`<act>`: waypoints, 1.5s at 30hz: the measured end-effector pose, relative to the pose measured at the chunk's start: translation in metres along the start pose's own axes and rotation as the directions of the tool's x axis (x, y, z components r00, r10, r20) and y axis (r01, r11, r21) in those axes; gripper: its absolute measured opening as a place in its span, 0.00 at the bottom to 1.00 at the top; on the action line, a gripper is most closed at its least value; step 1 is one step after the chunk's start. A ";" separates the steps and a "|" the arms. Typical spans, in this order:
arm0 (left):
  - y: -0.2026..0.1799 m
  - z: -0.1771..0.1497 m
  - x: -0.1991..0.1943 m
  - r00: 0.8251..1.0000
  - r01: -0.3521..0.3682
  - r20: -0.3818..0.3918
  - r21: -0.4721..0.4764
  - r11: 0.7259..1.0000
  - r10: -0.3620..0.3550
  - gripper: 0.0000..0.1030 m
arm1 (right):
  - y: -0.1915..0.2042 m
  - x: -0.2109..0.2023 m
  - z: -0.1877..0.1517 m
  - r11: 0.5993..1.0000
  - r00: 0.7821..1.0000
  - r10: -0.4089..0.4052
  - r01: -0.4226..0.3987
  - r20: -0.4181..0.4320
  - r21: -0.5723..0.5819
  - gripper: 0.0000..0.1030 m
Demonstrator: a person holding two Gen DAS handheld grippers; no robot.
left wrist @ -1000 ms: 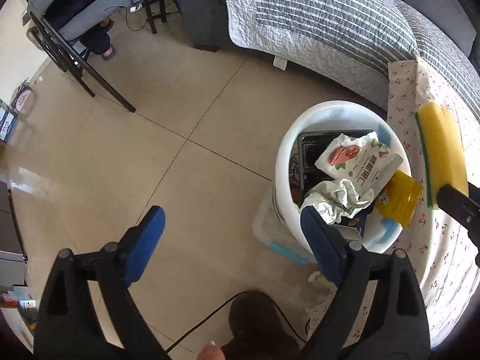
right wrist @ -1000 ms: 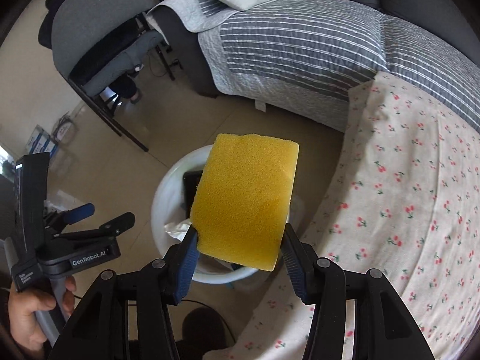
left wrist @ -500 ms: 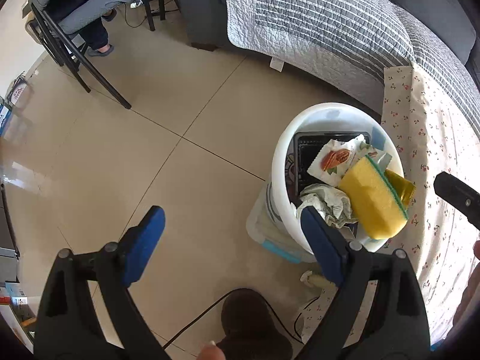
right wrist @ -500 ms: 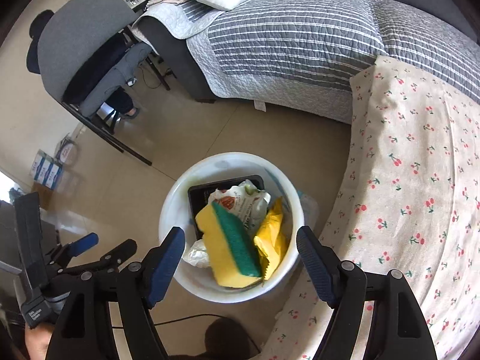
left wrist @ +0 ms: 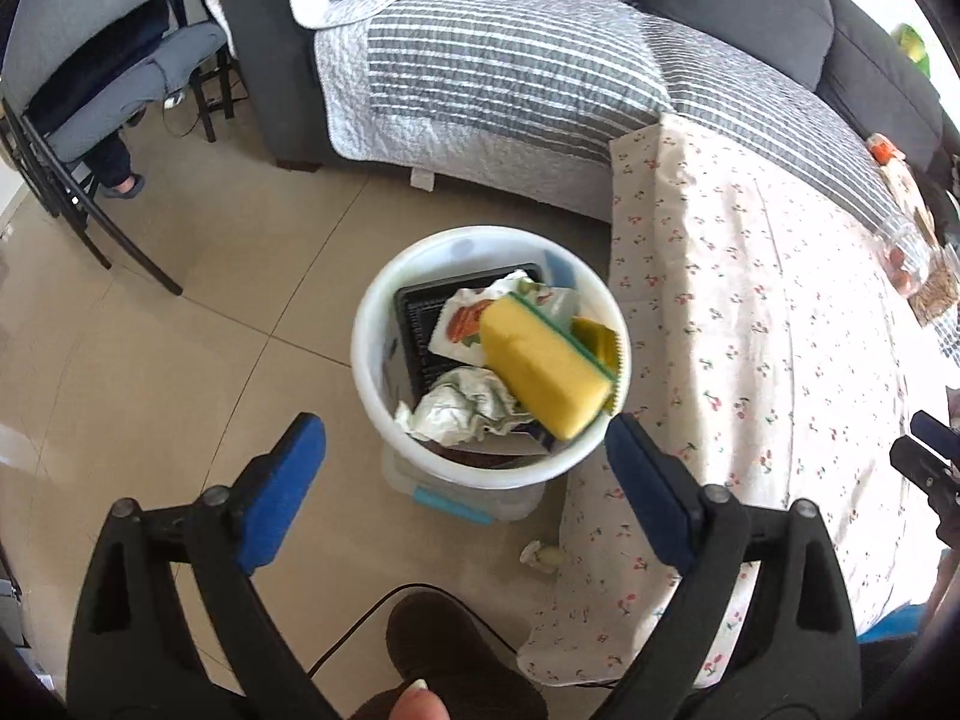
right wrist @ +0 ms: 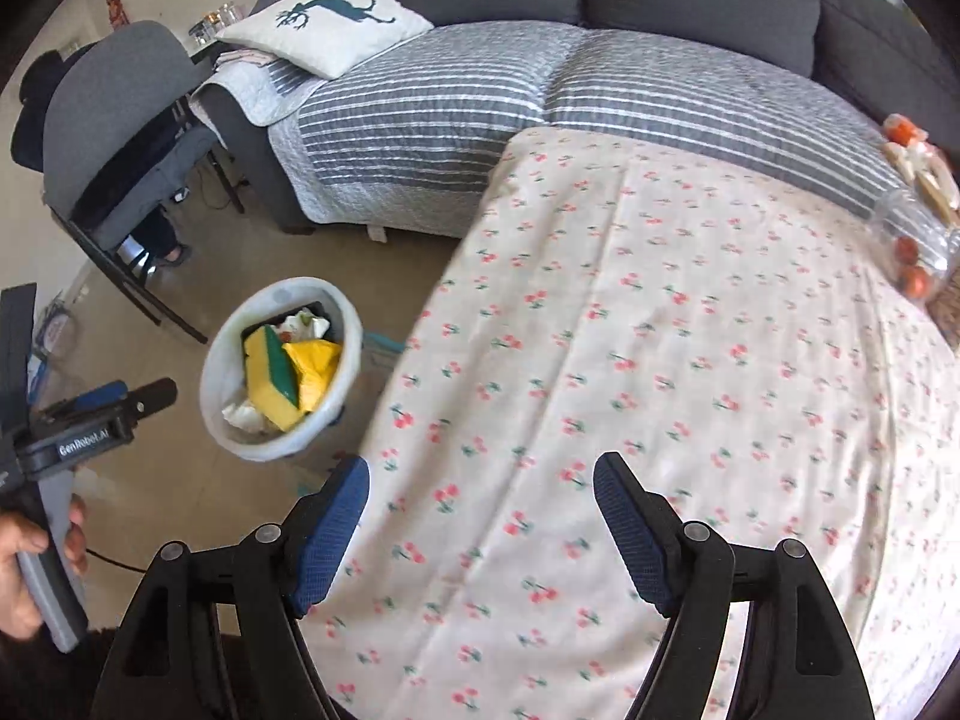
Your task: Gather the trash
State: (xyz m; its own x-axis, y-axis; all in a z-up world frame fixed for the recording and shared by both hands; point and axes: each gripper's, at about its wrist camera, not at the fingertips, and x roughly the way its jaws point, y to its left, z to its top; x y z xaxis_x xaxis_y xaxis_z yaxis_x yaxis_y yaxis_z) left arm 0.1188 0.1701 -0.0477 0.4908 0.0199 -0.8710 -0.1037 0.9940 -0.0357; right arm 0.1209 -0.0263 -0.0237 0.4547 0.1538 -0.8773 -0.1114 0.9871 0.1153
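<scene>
- the yellow sponge [left wrist: 549,369], held between the right gripper's [right wrist: 480,531] pads a second ago, now lies in the white trash bin [left wrist: 375,372], leaning on a snack wrapper [left wrist: 462,327] and crumpled paper [left wrist: 462,411].
- the right gripper has let go; its jaws stand apart and empty, and it has swung from above the bin to over the cherry-print tablecloth [right wrist: 660,360].
- the left gripper [left wrist: 465,489] has its jaws just opened wider, holding nothing, aimed at the bin's near rim.
- judgement: this piece of trash is collected; a clear plastic pack [right wrist: 915,240] at the cloth's far edge looks like a possible next pick.
</scene>
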 end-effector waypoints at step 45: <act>-0.157 -0.089 -0.092 0.959 0.043 0.261 0.248 0.968 -0.109 0.99 | -0.115 -0.135 -0.128 0.934 0.919 -0.330 0.286 0.213 0.214 0.90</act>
State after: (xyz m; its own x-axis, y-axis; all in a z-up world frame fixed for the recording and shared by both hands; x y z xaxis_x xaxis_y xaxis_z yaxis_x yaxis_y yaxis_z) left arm 0.0133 0.0022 -0.0056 0.7082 -0.0613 -0.7033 0.1348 0.9896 0.0495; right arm -0.0414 -0.1662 0.0220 0.6432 -0.1750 -0.7454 0.2147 0.9757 -0.0438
